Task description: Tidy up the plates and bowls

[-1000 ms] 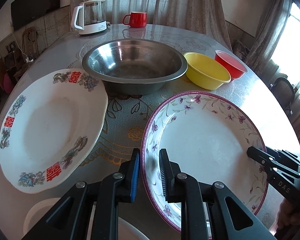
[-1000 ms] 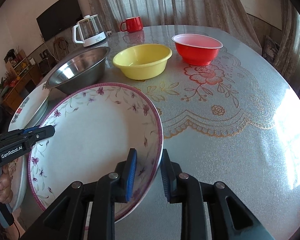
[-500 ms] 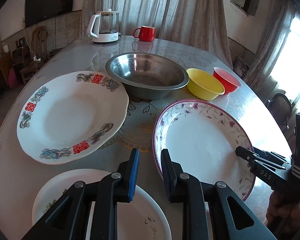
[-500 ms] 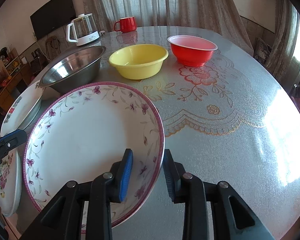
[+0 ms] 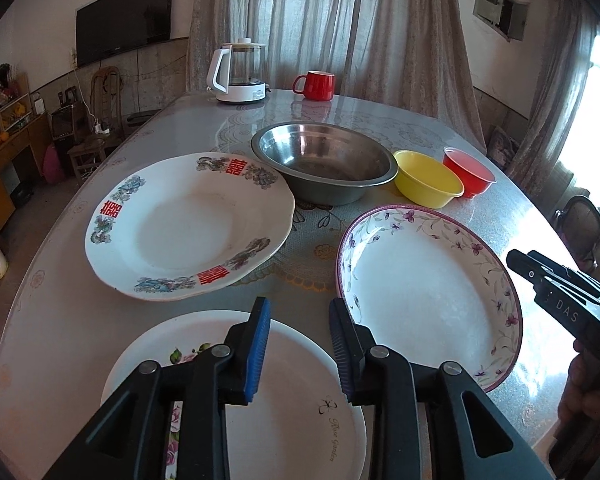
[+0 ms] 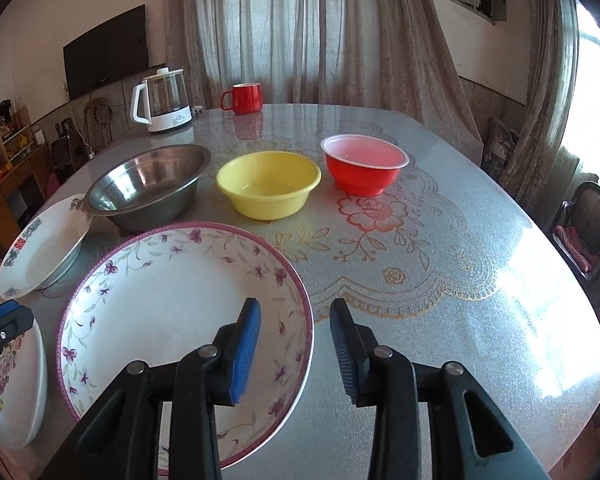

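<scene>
A purple-rimmed floral plate lies flat on the table. A large white plate with red characters lies to its left. A smaller white rose plate lies nearest me. A steel bowl, a yellow bowl and a red bowl stand in a row behind. My left gripper is open and empty above the rose plate. My right gripper is open and empty over the floral plate's right rim.
A white kettle and a red mug stand at the table's far edge. Curtains hang behind. A chair stands off the right side. The lace-patterned table top stretches to the right.
Both grippers have opened wider and drawn back and up from the floral plate, which now lies free on the table. The rose plate has come into the left view.
</scene>
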`<state>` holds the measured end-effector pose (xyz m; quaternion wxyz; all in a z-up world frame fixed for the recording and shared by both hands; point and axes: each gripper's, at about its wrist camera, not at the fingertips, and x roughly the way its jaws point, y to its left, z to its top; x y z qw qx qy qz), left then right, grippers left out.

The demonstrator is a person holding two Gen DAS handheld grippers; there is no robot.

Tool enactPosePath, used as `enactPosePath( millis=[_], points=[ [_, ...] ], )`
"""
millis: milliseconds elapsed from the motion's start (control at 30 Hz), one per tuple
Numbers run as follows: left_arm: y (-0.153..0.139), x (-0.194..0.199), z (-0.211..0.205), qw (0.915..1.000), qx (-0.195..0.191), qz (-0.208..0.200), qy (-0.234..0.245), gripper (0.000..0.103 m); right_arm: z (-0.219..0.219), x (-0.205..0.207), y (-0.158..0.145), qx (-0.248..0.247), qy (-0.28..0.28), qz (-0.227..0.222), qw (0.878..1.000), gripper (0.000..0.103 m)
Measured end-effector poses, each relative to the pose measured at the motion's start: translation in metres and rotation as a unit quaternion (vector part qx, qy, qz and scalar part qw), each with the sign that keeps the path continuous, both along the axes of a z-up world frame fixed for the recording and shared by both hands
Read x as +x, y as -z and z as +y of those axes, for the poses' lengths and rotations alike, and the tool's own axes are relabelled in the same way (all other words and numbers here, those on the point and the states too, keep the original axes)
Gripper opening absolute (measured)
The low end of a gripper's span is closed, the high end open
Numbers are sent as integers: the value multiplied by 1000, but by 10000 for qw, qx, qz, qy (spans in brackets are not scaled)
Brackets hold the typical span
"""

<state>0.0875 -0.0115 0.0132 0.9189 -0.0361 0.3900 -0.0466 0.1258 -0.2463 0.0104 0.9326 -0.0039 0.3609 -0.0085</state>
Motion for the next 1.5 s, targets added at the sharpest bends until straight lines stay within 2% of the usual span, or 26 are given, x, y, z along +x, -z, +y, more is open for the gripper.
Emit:
enactPosePath(
  millis=[167,467,633,767,1133,1333,1500],
  points=[
    [-1,-4,5,10000,-13,-35,-44,32,20,-2,-14,423,-628,-169,9970,38],
    [0,-7,18,9998,-87,-22,-188,33,72,9,-13,922,-1449,99,9851,38],
    [2,-8,28,9994,-183,6,-301,36,96,10,-6,1021,-1742,247,9791,38],
    [4,-10,41,9982,-343,1,-497,41,111,5,0,957,-1860,285,9775,40],
    [9,-15,99,9894,-532,35,-1349,41,136,10,4,978,-2035,399,9734,41],
    [14,-17,119,9860,-548,84,-1575,42,149,11,5,884,-2170,415,9713,41],
    [18,-16,127,9836,-519,174,-1718,46,152,17,9,947,-2181,548,9698,41]
  ],
)
